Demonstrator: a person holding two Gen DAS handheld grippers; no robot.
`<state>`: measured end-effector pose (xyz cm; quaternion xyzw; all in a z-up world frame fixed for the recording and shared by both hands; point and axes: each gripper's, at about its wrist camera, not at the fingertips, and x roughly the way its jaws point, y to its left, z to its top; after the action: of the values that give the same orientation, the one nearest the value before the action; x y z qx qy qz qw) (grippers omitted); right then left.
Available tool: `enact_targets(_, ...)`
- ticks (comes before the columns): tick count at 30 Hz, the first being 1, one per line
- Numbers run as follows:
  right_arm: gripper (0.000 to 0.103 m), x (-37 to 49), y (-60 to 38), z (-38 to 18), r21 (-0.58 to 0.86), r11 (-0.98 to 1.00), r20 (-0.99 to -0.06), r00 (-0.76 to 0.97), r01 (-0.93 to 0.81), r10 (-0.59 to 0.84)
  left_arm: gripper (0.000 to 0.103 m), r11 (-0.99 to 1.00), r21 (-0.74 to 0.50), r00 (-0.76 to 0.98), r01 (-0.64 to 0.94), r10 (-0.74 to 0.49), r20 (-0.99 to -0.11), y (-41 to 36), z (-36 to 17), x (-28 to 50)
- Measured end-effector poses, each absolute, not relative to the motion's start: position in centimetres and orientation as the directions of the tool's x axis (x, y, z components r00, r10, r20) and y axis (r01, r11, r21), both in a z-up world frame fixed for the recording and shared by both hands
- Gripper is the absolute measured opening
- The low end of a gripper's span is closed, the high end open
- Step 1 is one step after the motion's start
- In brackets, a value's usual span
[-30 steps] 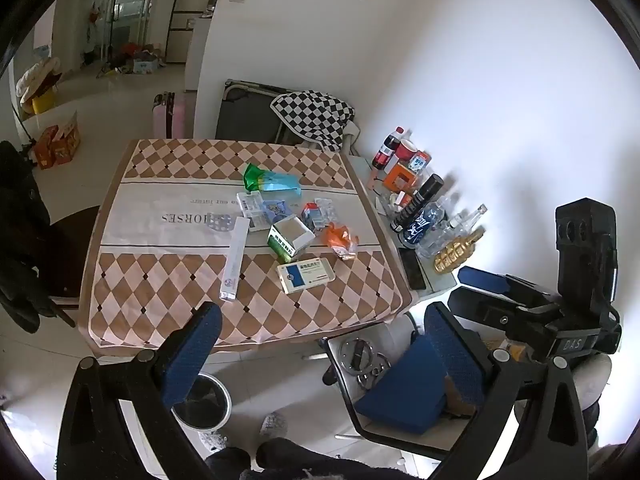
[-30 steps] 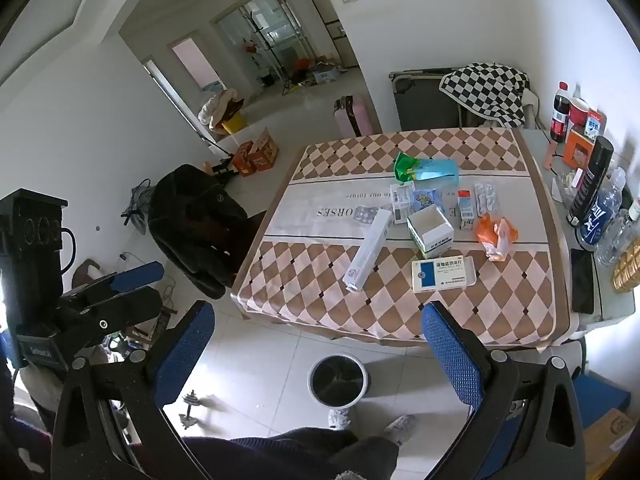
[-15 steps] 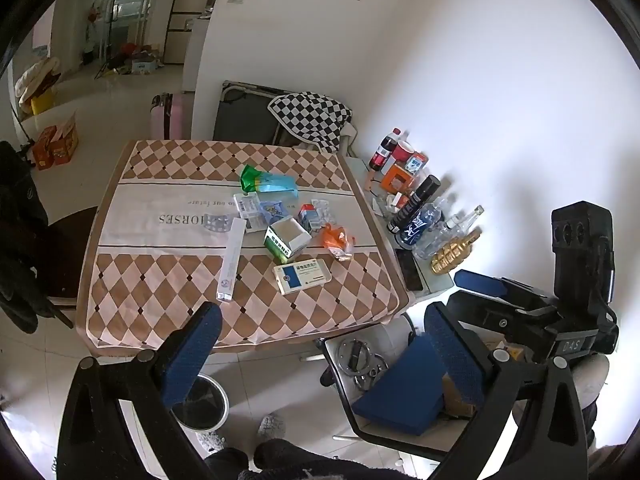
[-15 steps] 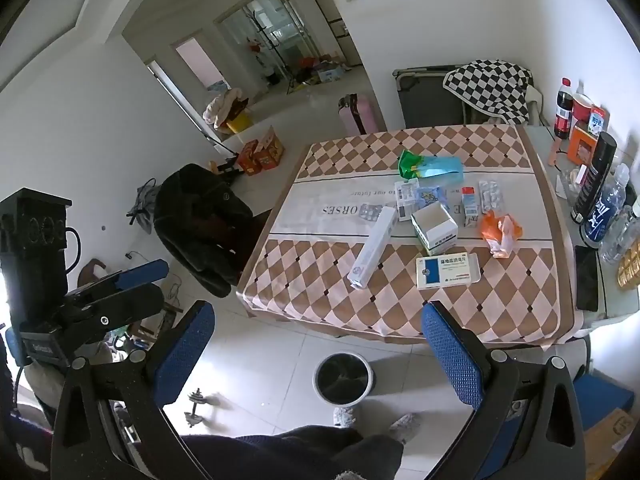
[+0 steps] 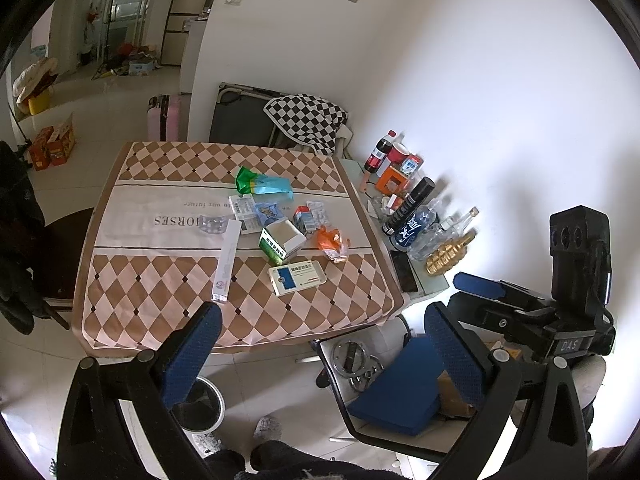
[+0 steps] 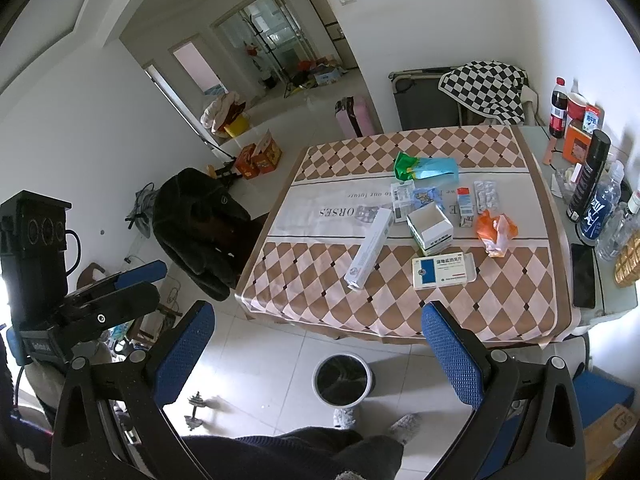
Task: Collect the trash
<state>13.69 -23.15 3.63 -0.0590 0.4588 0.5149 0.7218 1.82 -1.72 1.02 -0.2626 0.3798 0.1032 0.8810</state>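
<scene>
On the surface ahead of me, covered in a brown diamond-check cloth, the trash lies in a loose cluster near the middle: a long white tube box, an open green-and-white carton, a flat blue-and-white medicine box, a crumpled orange wrapper, blister packs and a green-and-blue bag at the far end. I hold my left gripper back from the near edge, its blue-padded fingers spread wide with nothing between them. My right gripper is the same, fingers wide apart and empty, well short of the trash. On the floor just below the near edge stands a small round bin with a dark liner, between my right gripper's fingers in that view. Bottles crowd a side shelf to the right of the cloth.
</scene>
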Motion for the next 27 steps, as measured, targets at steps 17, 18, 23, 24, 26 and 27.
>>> enact_targets(17,0.103,13.5,-23.1,3.7,0.388,0.463,-0.721,0.05,-0.797,0.691,0.103,0.844,-0.386,0.696,-0.374,-0.02,-0.718,-2.6,2.1,1.7)
enact_targets(18,0.103,13.5,-23.1,3.7,0.387,0.462,-0.721,0.05,-0.798,0.691,0.103,0.843,-0.387,0.697,-0.374,-0.02,-0.717,-2.3,2.0,1.5)
enact_targets(23,0.103,13.5,-23.1,3.7,0.386,0.462,-0.722,0.05,-0.798,0.69,0.103,0.844,-0.387,0.695,-0.37,-0.025,-0.719,-2.9,2.4,2.0)
enact_targets(24,0.103,13.5,-23.2,3.7,0.387,0.462,-0.722,0.049,-0.798,0.691,0.103,0.846,-0.385,0.694,-0.37,-0.024,-0.72,-3.2,2.7,2.3)
enact_targets(26,0.103,13.5,-23.2,3.7,0.386,0.462,-0.722,0.049,-0.799,0.69,0.103,0.844,-0.387,0.695,-0.371,-0.024,-0.718,-3.0,2.5,2.1)
enact_targets(27,0.103,13.5,-23.2,3.7,0.387,0.462,-0.721,0.05,-0.798,0.691,0.103,0.843,-0.388,0.696,-0.371,-0.024,-0.717,-2.9,2.3,1.9)
